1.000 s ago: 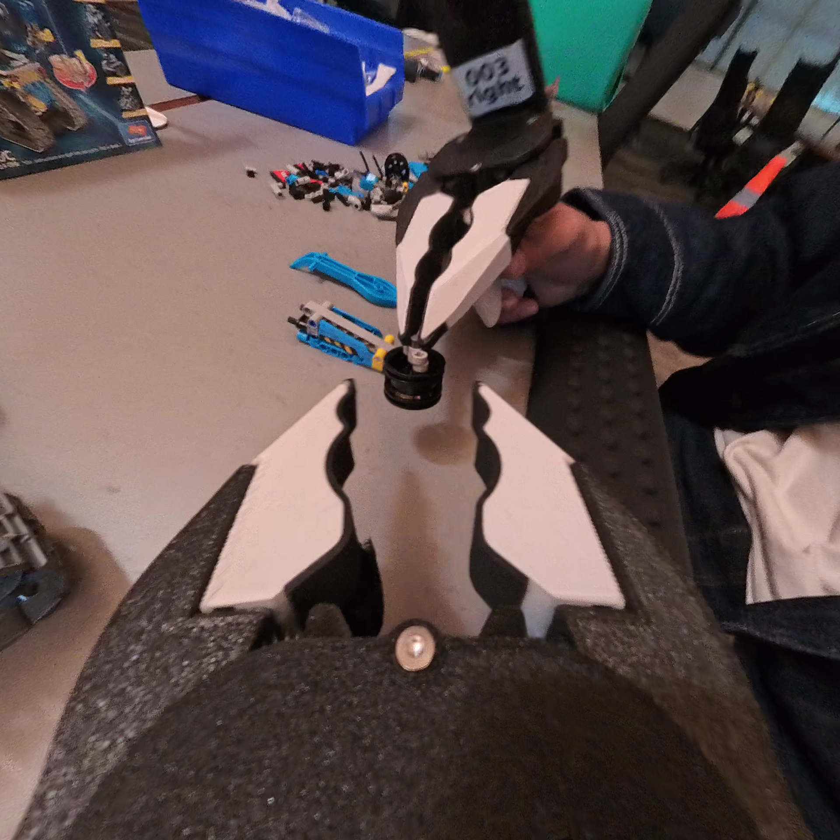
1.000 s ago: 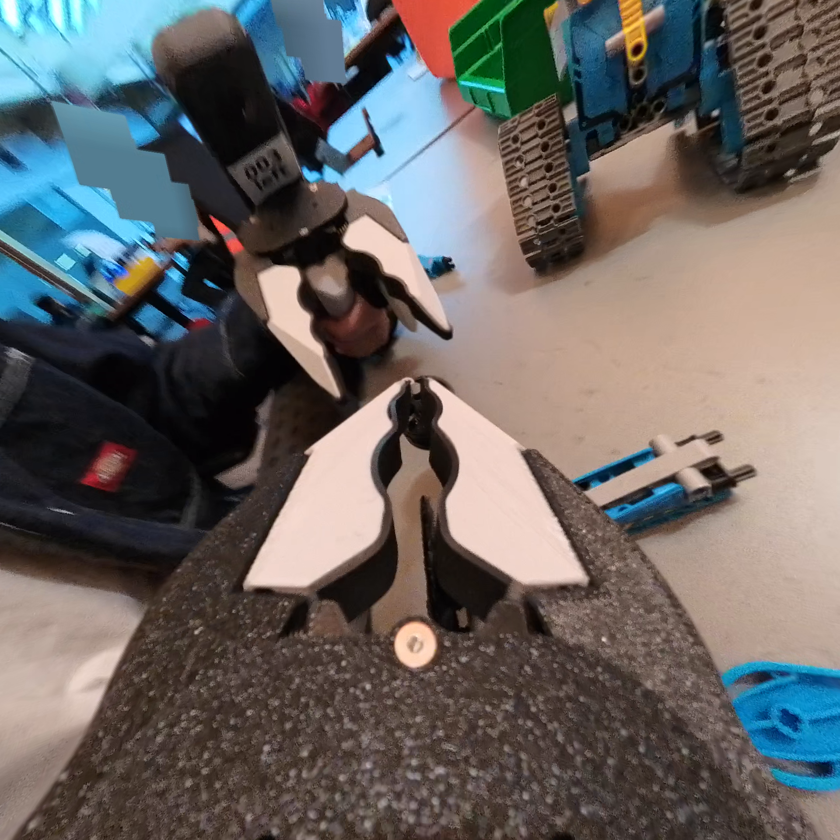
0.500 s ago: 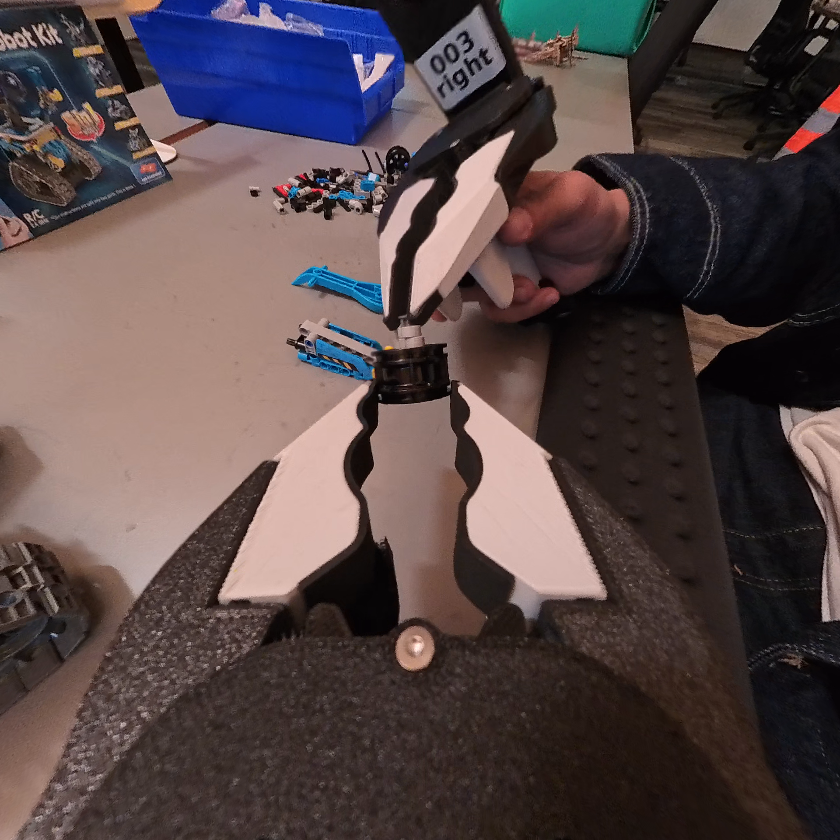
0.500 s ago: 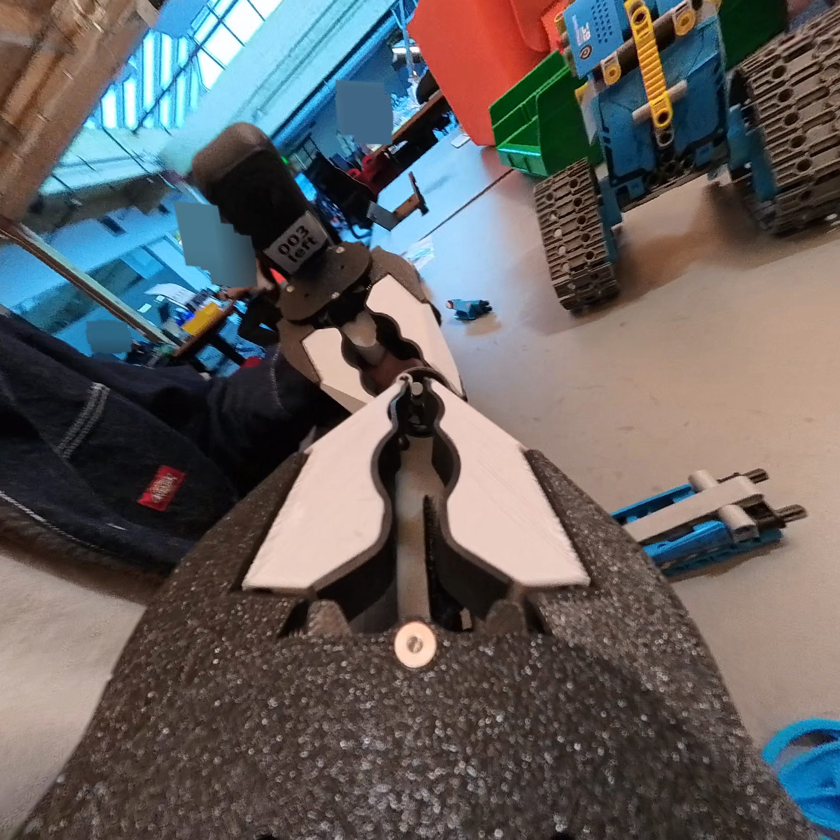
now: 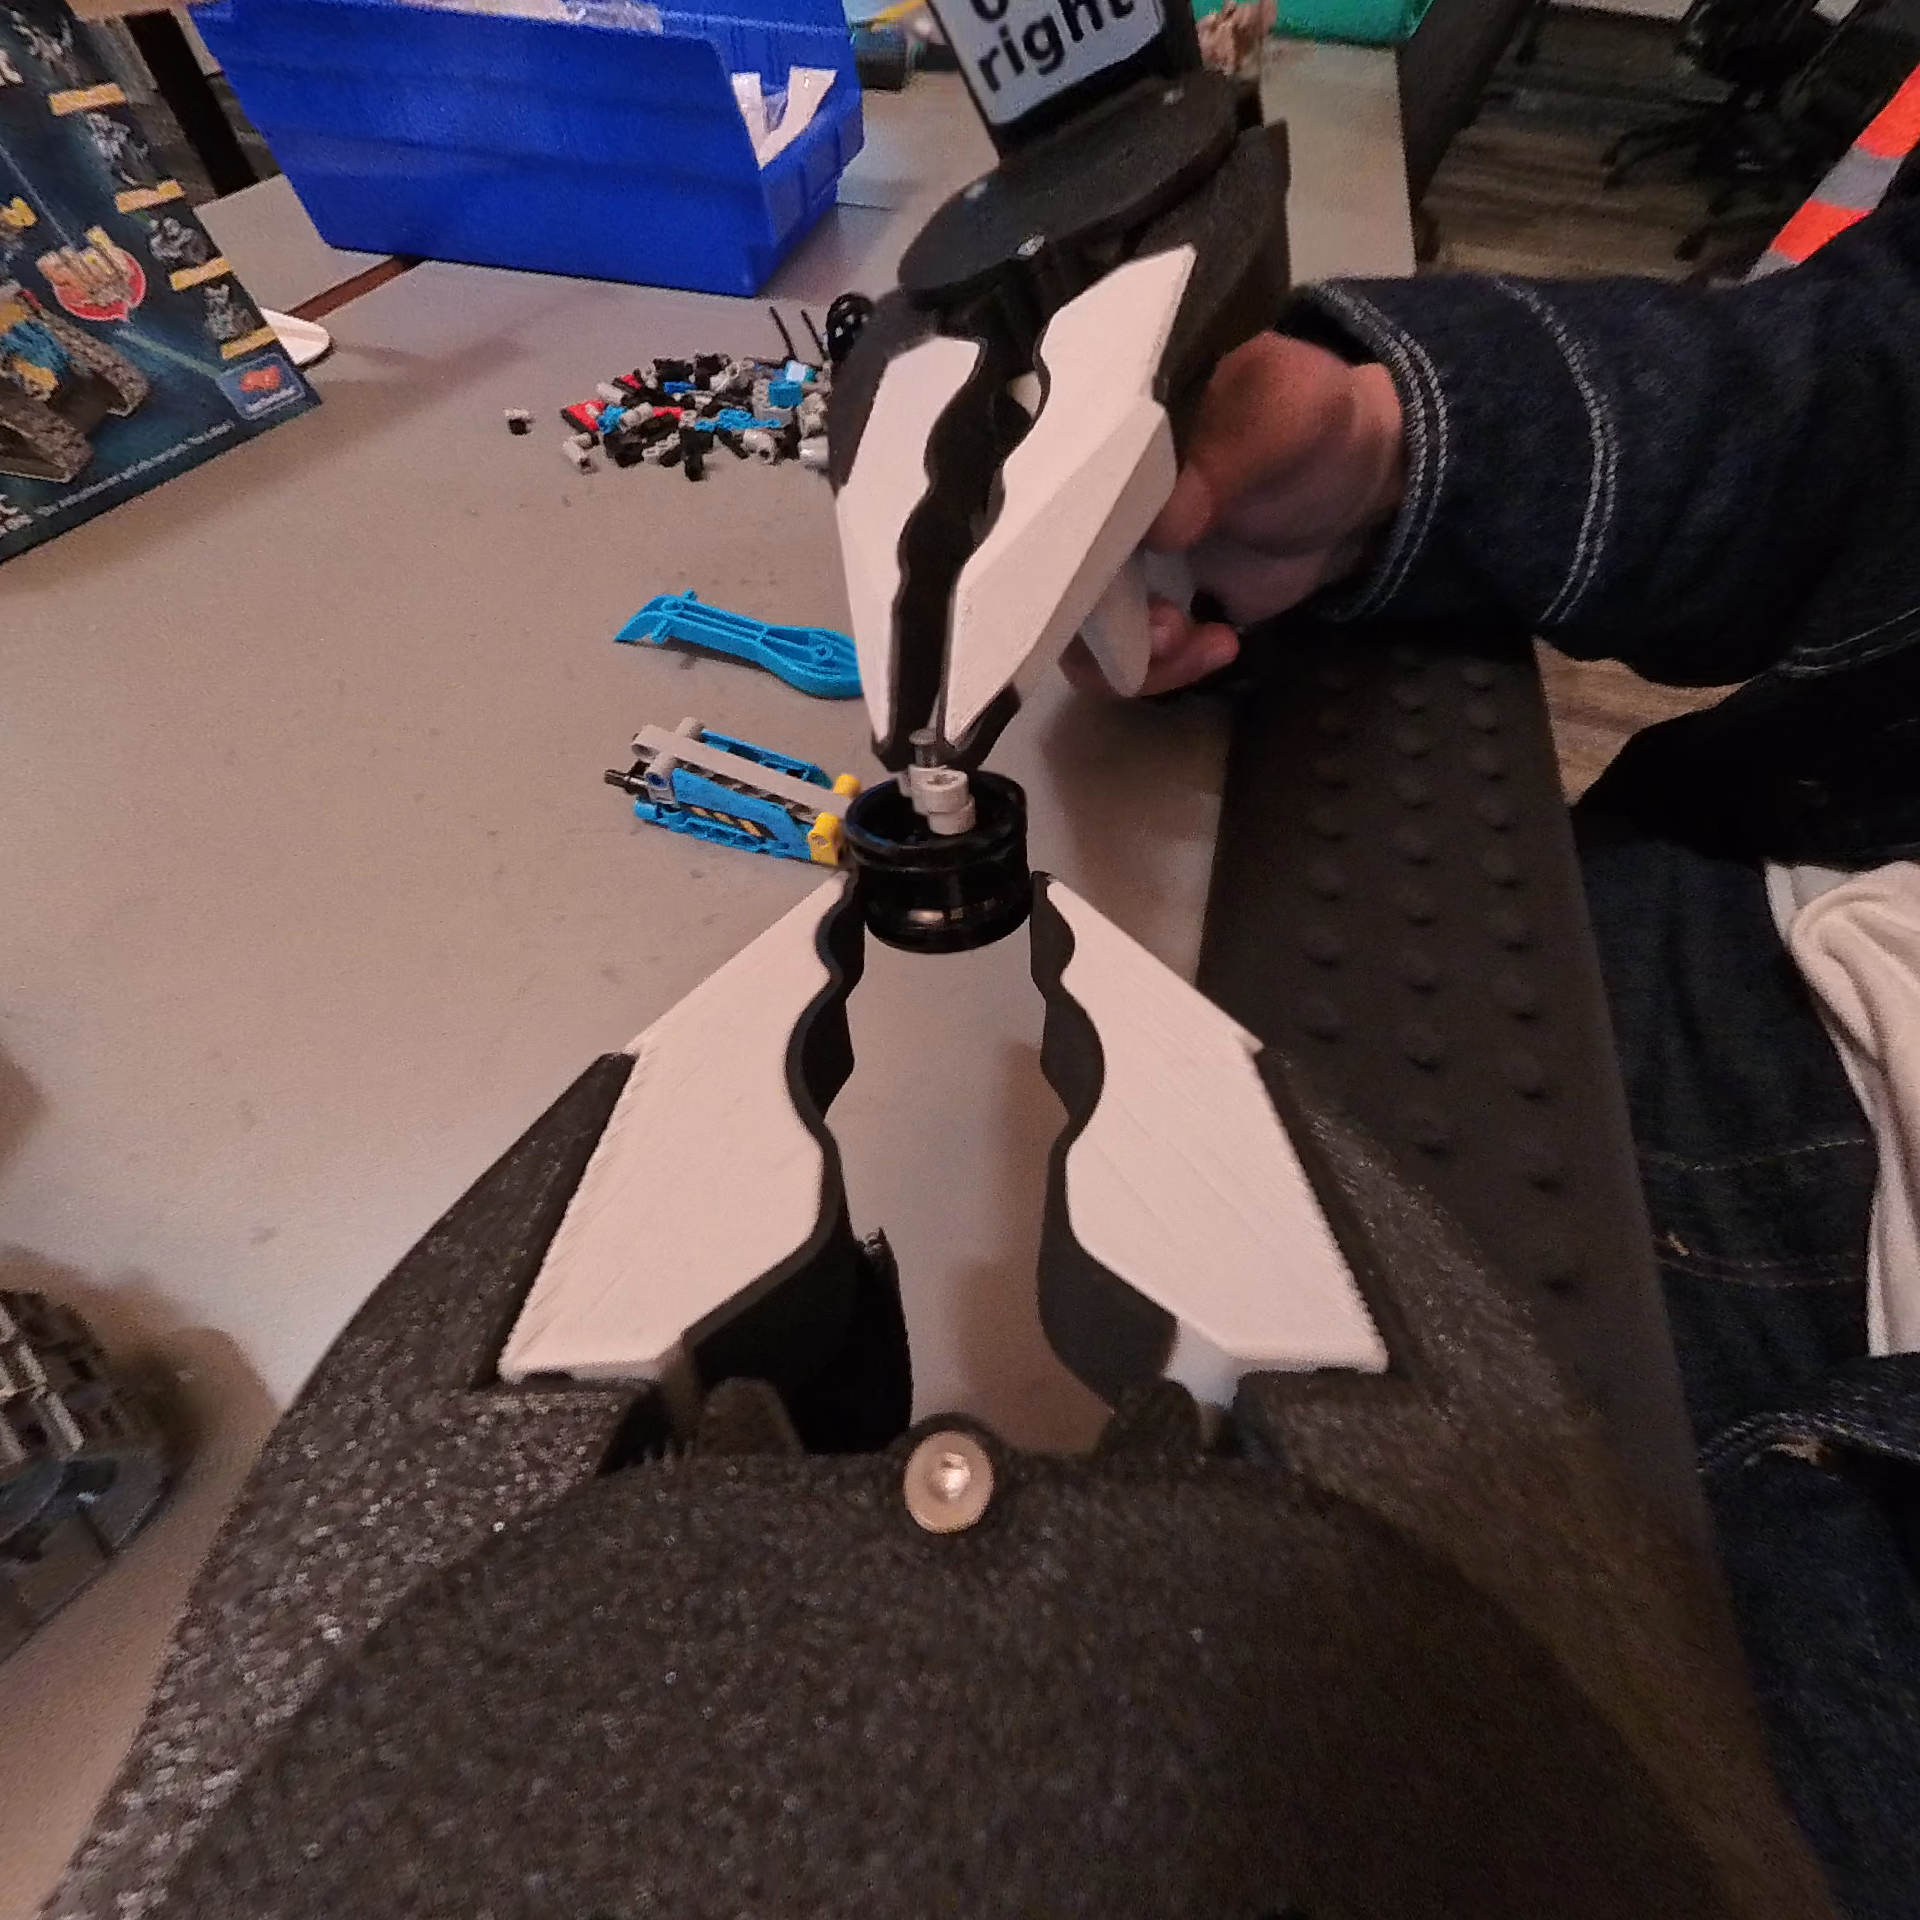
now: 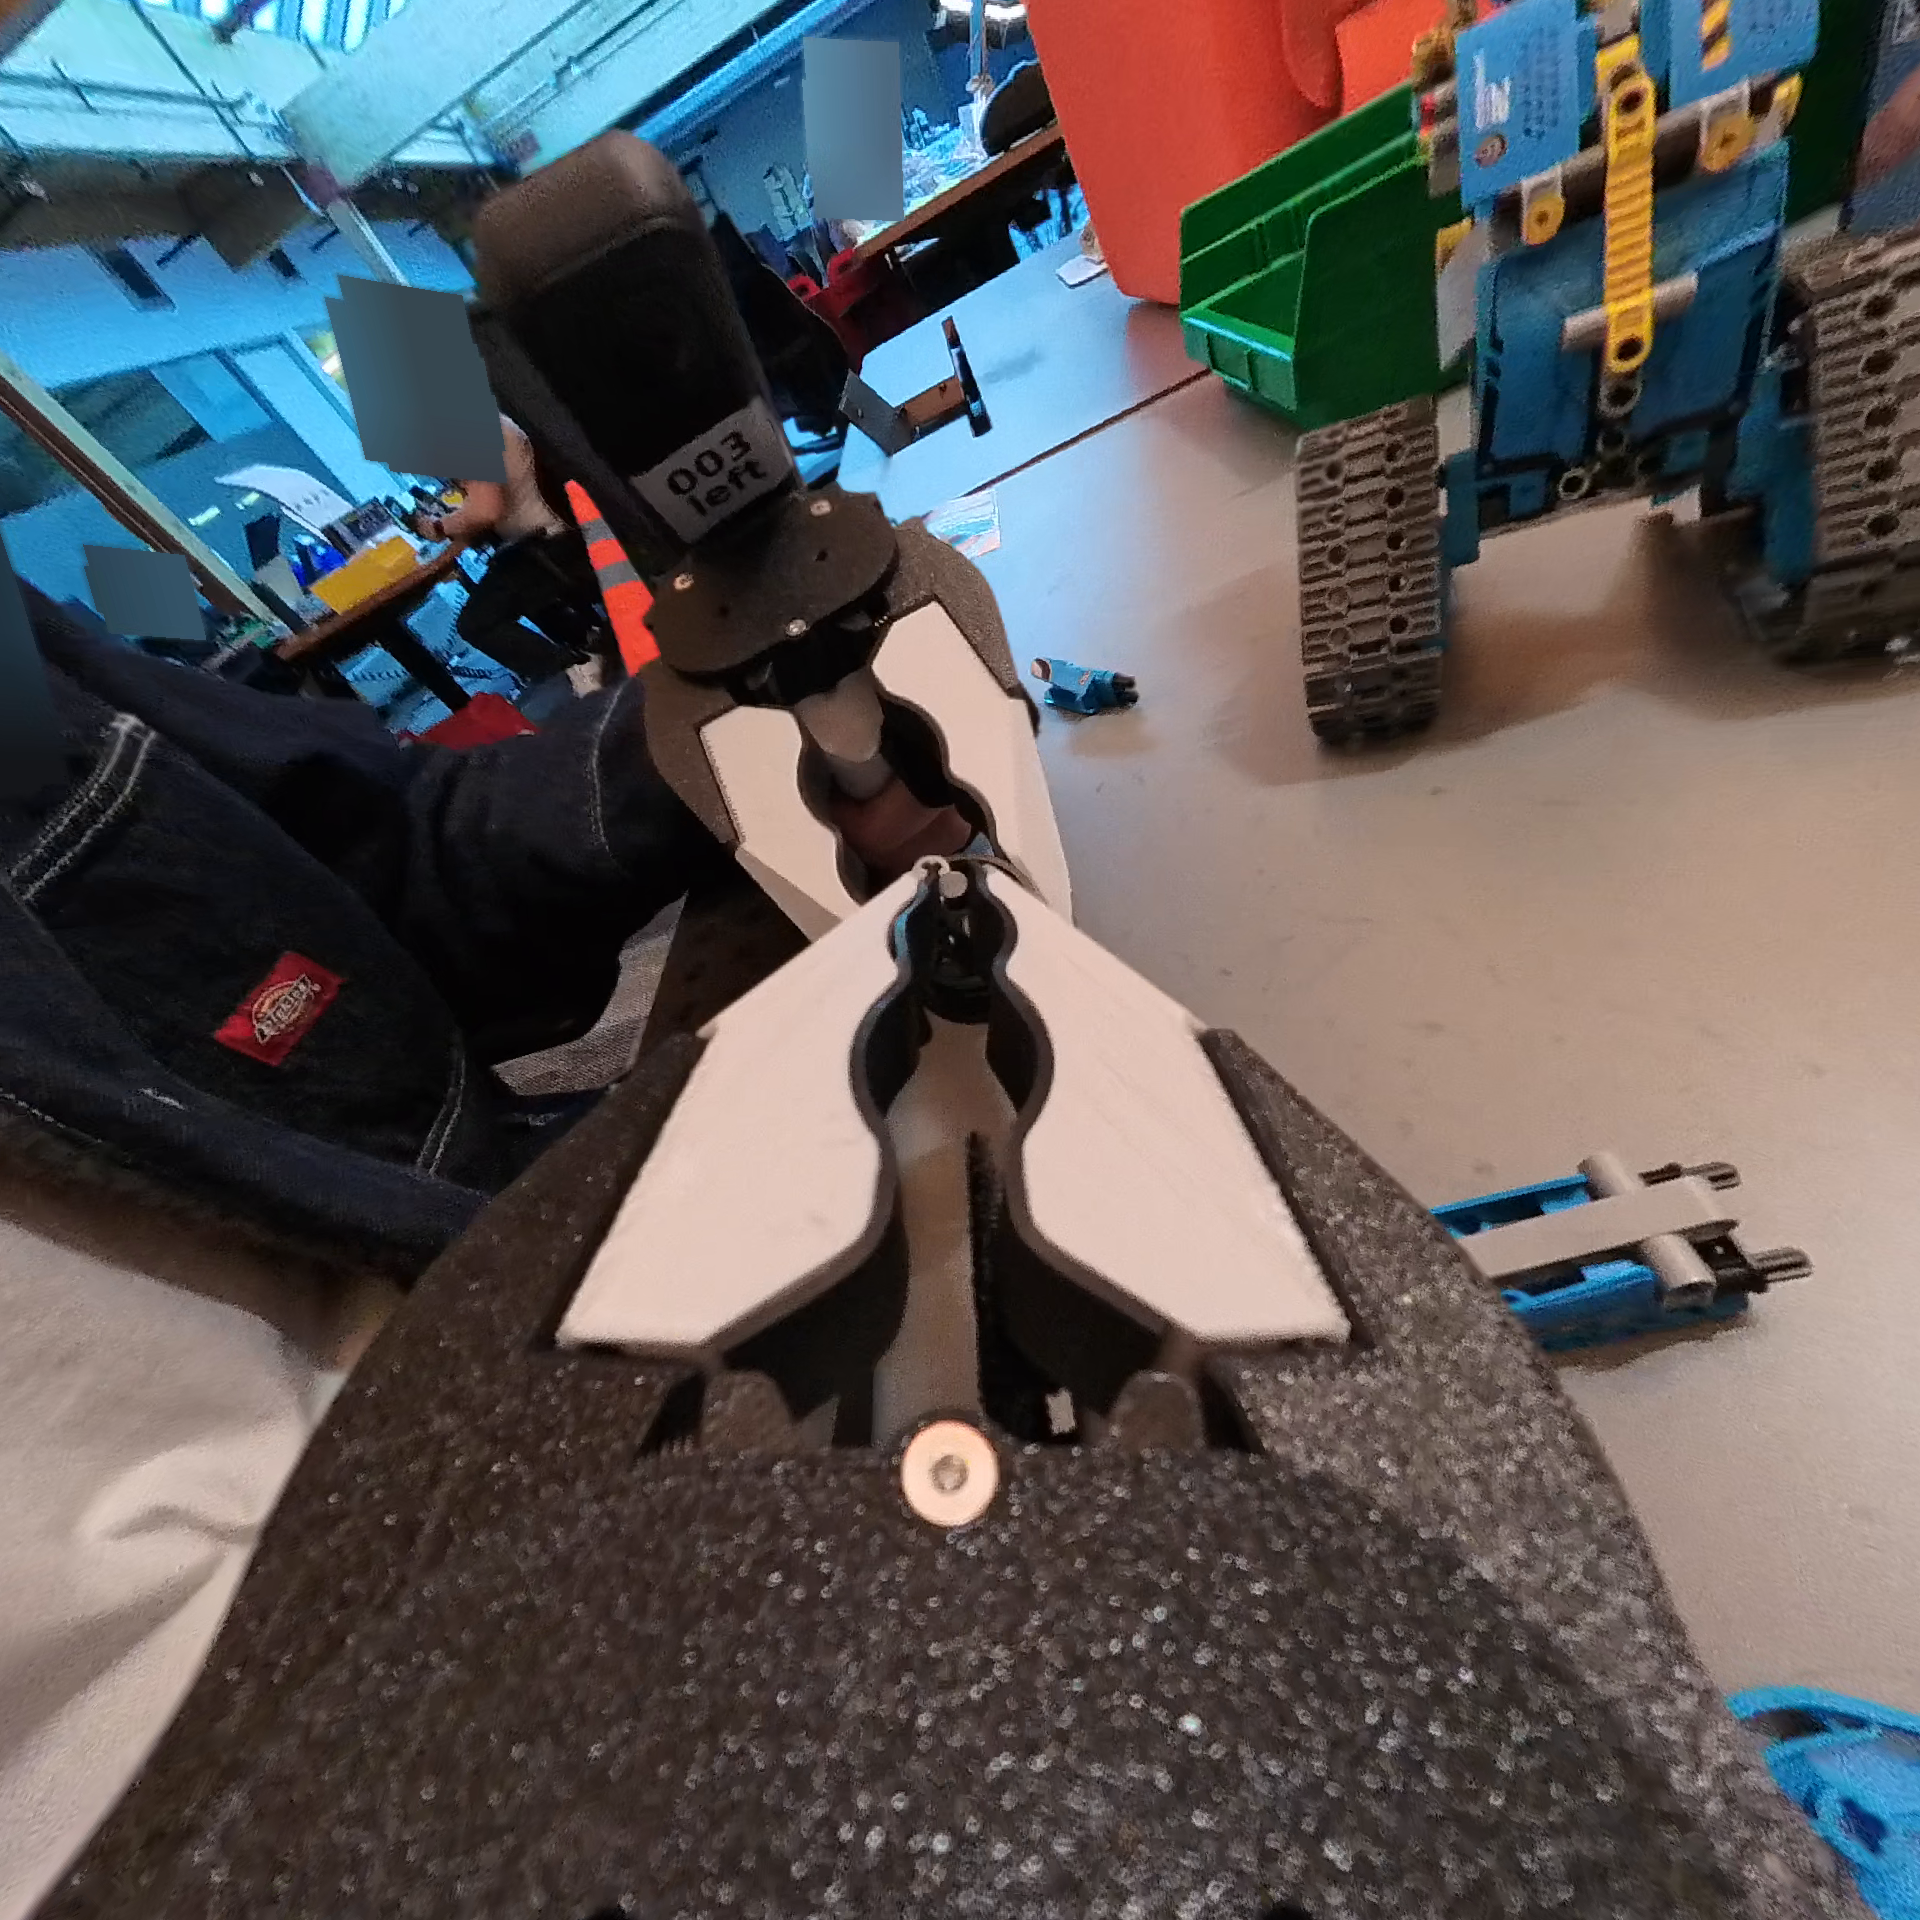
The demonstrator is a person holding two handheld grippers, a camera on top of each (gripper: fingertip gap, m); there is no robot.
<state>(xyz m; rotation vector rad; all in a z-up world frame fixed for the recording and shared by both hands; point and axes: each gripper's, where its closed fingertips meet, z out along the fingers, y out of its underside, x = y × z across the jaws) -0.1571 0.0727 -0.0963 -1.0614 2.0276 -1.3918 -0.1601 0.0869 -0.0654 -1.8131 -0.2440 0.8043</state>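
Grey tabletop [image 5: 312, 935] in a busy workshop carries scattered building-toy parts as I work with a hand-held gripper in each hand. My left hand-held gripper [image 5: 940, 902] has its white fingers [image 5: 717, 1122] closed in on a small black wheel hub [image 5: 940, 868], one fingertip pressed against each side of it, holding it just above the tabletop. My right hand-held gripper [image 5: 928, 736] comes down from above, its fingers together and pinched on a thin grey axle pin [image 5: 925, 750] that carries a pale grey bushing [image 5: 938, 798] sitting in the open top of the hub; my right hand [image 5: 1278, 488], in a dark denim sleeve, grips the handle. In the right wrist view the same right hand-held gripper [image 6: 948, 883] shows its tips nearly meeting on the pin, with the left hand-held gripper [image 6: 925, 894] facing it, tip to tip. Just beyond the hub lies a blue-and-grey assembled piece [image 5: 727, 795], and past that a curved light-blue part [image 5: 748, 644]. Farther back sit a pile of small loose pieces [image 5: 686, 416], a blue storage bin [image 5: 540, 135] and a printed kit box [image 5: 94, 332]. A tracked blue toy vehicle [image 6: 1621, 395] stands well apart on the tabletop, with a green bin [image 6: 1309, 281] behind it.
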